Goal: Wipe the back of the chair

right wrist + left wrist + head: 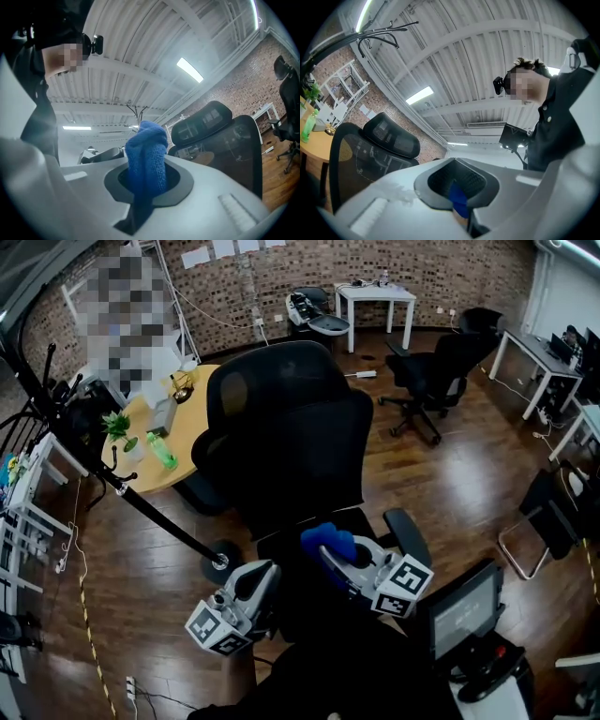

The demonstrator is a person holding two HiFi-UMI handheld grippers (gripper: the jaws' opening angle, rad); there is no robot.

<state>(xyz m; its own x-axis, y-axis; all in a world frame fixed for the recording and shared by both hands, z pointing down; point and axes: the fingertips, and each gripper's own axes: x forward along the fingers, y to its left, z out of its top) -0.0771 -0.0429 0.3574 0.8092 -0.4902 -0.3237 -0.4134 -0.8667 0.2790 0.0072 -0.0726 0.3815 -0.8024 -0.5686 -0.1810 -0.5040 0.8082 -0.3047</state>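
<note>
At six o'clock below the office chair backrest [291,427], pinching a bunched blue cloth [328,542] in the right gripper [334,568] for wiping, carrying the left gripper [264,577] closed alongside.

Upright black mesh-backed chair [291,442]; bunched blue cloth [328,542] near it.

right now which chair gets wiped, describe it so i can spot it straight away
Find the round wooden table at the room's left. The chair stands beside it, just ahead of the blue cloth in the right claw. Unlike the black chairs farther back, it is the nearest one and fills the middle of the head view.
</note>
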